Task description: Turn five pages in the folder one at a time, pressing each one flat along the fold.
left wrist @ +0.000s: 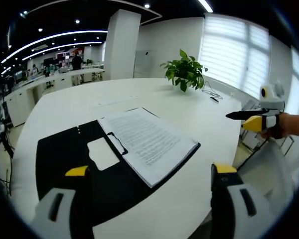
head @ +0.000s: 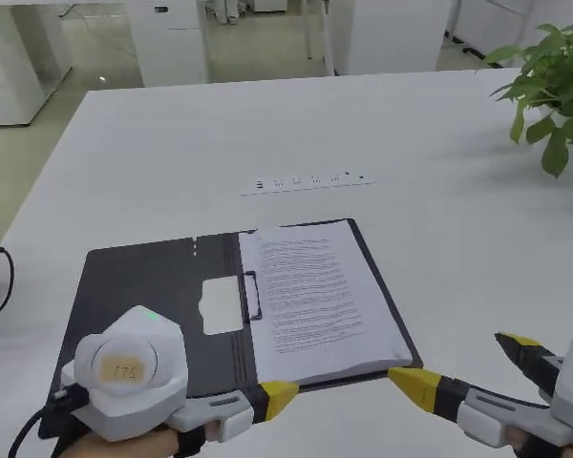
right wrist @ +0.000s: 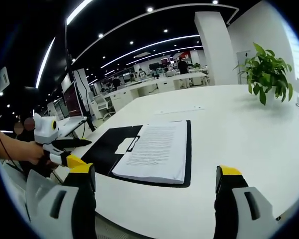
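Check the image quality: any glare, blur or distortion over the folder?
Head view: soft even light, no glare on the folder; its print too blurred to read. Left gripper view: fisheye curves the table edge, the window is overexposed. Right gripper view: dark ceiling, bright strip lights, folder clear.

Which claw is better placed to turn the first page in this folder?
Right. The right claw is open just off the free near-right corner of the paper stack, where a page can be lifted. The left claw, also open, sits at the near edge of the folder by the spine, on the bound side.
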The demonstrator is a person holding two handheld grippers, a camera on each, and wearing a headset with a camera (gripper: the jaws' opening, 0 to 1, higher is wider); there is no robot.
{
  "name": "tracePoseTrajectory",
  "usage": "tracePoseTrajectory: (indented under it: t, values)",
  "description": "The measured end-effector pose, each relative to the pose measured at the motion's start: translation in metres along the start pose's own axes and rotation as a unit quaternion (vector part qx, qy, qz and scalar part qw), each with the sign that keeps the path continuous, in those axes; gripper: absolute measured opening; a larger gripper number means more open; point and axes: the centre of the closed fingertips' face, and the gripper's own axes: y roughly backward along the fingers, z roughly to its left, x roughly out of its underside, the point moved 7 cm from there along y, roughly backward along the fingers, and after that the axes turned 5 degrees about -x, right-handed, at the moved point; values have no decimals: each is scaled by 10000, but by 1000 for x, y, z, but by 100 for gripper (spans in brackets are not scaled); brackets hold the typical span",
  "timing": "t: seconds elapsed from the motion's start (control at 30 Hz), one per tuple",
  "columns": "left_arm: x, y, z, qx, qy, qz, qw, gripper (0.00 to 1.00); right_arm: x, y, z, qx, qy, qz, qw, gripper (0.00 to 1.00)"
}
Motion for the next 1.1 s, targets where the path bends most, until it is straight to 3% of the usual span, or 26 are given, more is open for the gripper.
tracePoseTrajectory:
  t: [0.33,0.67,1.1]
  values:
    - [-4,-35,-17,391,-259,69,9989,99,2,1,1,65,-76,-9,10000,100]
    - [-3,-63,-32,588,-364,143,9975,99,2,1,0,141,-186,-76,9997,100]
    - [-7,-106,-54,727,-256,-63,9970,99,1,1,-1,227,-299,-156,9992,100]
